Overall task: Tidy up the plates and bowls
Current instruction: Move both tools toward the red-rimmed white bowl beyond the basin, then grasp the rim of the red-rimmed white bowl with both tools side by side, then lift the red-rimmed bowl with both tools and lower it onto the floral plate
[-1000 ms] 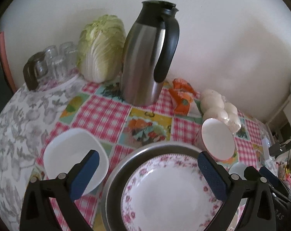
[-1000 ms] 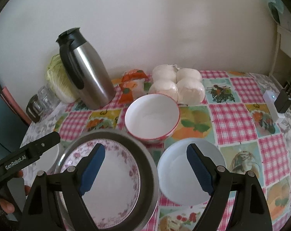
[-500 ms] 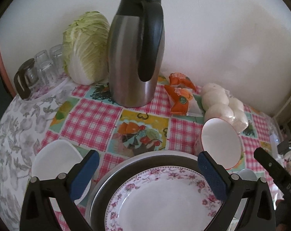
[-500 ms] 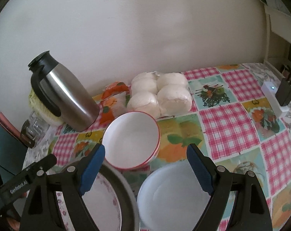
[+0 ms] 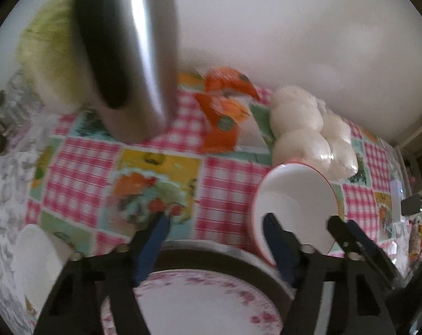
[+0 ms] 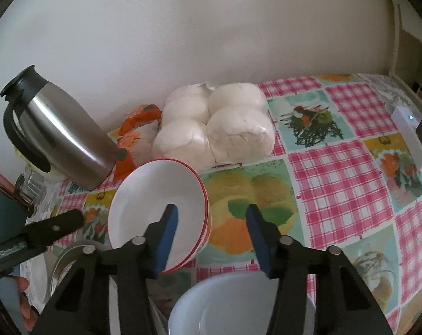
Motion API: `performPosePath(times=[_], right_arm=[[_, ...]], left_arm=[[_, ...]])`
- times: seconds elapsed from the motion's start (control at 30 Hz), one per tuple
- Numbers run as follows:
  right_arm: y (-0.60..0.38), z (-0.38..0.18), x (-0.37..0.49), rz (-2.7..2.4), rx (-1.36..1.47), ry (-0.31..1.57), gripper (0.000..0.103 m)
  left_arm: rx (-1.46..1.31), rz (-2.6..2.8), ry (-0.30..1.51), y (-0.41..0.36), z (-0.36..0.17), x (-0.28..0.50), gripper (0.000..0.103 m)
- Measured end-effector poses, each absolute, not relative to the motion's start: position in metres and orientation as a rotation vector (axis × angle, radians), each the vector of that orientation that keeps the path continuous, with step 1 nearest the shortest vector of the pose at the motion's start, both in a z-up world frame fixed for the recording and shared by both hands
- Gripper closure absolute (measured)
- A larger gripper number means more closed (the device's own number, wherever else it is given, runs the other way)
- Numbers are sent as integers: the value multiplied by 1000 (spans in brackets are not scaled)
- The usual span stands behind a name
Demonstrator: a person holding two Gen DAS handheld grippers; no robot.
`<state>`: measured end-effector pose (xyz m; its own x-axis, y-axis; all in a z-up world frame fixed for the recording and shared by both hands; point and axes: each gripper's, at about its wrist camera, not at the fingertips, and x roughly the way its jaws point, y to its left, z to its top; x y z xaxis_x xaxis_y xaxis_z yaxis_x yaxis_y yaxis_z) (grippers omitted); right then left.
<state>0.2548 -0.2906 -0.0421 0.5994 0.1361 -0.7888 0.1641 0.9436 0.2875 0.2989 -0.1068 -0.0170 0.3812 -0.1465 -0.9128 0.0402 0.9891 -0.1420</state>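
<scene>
Left wrist view, from left to right: a plain white bowl (image 5: 36, 262) sits at the left edge of the counter (image 5: 227, 192), whose cloth is pink check with fruit squares; just beside it a metal basin (image 5: 233, 251) holds a rose-patterned plate (image 5: 199, 304). The left gripper (image 5: 215, 243) hangs over the far rim of that basin; its jaws have just been closing, they stand part-way apart, and nothing is pressed between the blue pads (image 5: 152, 240). Behind stand a cabbage (image 5: 46, 55) and a steel jug (image 5: 127, 53), both blurred, then an orange packet (image 5: 225, 111) and a bag of white buns (image 5: 308, 128). Right of the basin a red-rimmed bowl (image 5: 294, 195) stands tilted, and the tip of the right gripper (image 5: 348, 237) shows beside it. In the right wrist view the left tool juts in low at the left, with the fingers of a hand (image 6: 23, 301) under it. The right gripper's jaws have likewise just been closing; they straddle the near wall of the red-rimmed bowl, left pad inside it and right pad outside, apart from the wall, gripping nothing. Below them lies a second plain white bowl (image 6: 225, 307), and a white charger (image 6: 409, 136) rests at the far right.
</scene>
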Motion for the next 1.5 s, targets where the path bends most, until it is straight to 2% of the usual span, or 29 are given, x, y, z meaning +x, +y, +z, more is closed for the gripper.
performPosePath(times=[0.07, 0.33, 0.57, 0.9, 1.2, 1.5], right_arm=[[-291, -47, 259, -5, 360, 942, 63], [-287, -64, 268, 41, 401, 988, 82], [-281, -67, 271, 29, 388, 1001, 83], [-281, -58, 267, 84, 392, 970, 83], [-292, -8, 244, 102, 388, 861, 83], [-290, 40, 210, 124, 325, 823, 83]], left_arm=[[-108, -116, 1203, -114, -26, 306, 54], [-44, -123, 1259, -137, -50, 317, 72], [-49, -161, 1270, -148, -64, 316, 94], [31, -160, 1157, -166, -38, 310, 94], [21, -202, 1028, -164, 16, 284, 94], [-58, -182, 993, -145, 52, 245, 95]])
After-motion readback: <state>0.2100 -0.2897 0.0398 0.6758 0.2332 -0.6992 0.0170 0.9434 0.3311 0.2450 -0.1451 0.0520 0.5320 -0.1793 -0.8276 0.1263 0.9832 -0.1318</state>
